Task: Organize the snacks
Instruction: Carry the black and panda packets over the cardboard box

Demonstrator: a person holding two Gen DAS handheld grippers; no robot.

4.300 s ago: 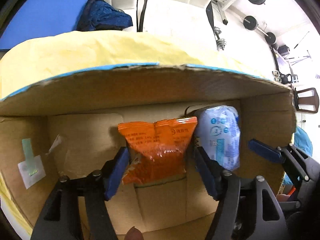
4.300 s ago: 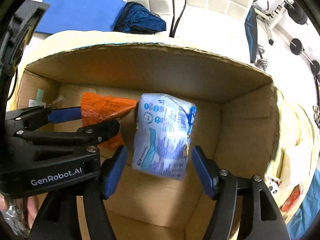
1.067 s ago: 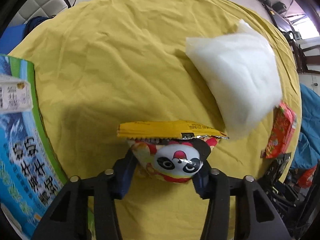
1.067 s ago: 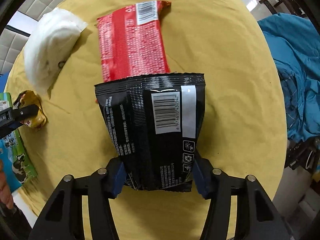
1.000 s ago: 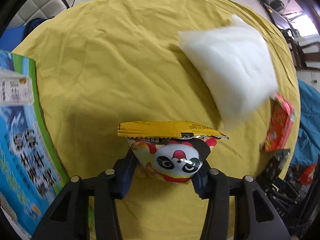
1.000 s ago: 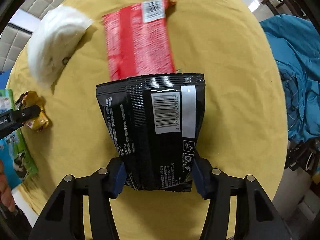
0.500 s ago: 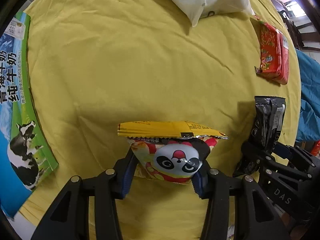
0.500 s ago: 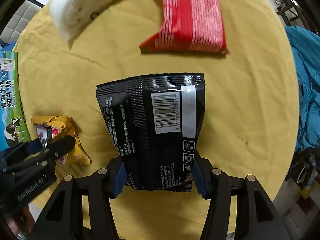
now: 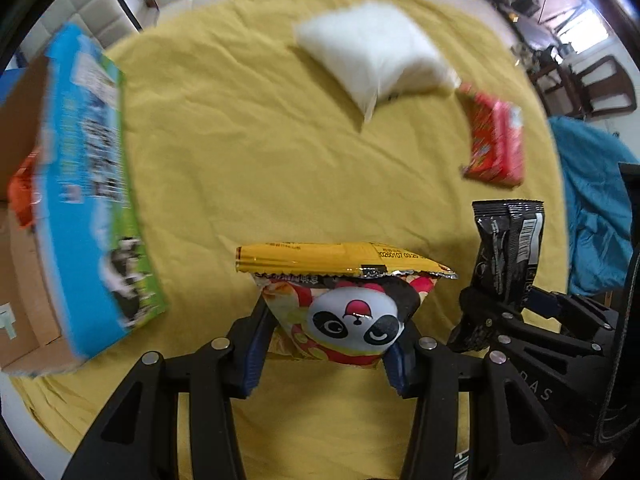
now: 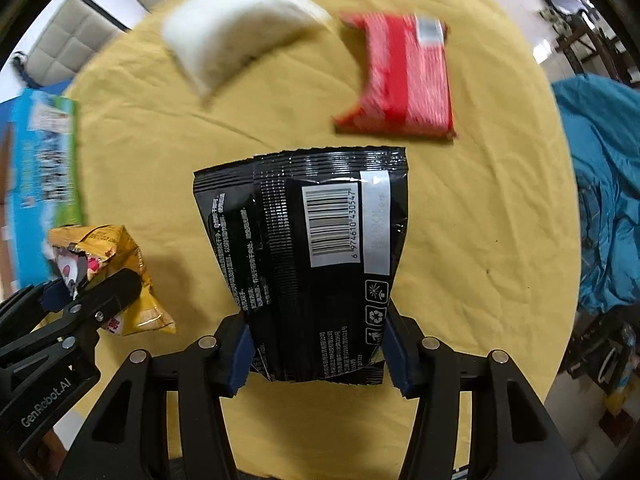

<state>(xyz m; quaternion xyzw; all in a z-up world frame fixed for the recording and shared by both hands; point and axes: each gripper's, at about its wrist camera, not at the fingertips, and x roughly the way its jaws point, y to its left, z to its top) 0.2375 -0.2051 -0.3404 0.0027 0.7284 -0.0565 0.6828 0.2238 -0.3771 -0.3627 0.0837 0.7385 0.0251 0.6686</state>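
Left wrist view. The left gripper point(image 9: 326, 354) points down over the tabletop point(image 9: 248, 160), which is draped in yellow cloth. Its fingers point(image 9: 256, 350) are closed on the lower part of a yellow snack bag point(image 9: 348, 300) printed with a panda face; the bag hangs clear of the cloth with its crimped seal away from the camera. A grip low on the bag leaves the sealed end free, which is judged to suit dropping it into a container. A date code along the seal reads roughly "0260107"; the rest is too small to tell. At the left edge stands an open cardboard box point(image 9: 24, 264) with a blue and green outer face showing a cow; its printing is blurred. An orange packet point(image 9: 22, 196) shows inside it. On the cloth lie a white pillow-shaped bag point(image 9: 372, 56) and a red packet point(image 9: 494, 140), well apart. At the right, the other gripper carries a black bag.

Right wrist view. The right gripper point(image 10: 316, 354) has its fingers point(image 10: 240, 356) pressed on both sides of the black bag point(image 10: 308, 260), held off the cloth, back panel to the camera. The barcode reads "6 974610 430547"; recycling symbols sit below it. The left tool's body reads "GenRobot.AI". Both bags are judged to be in transit toward the box.
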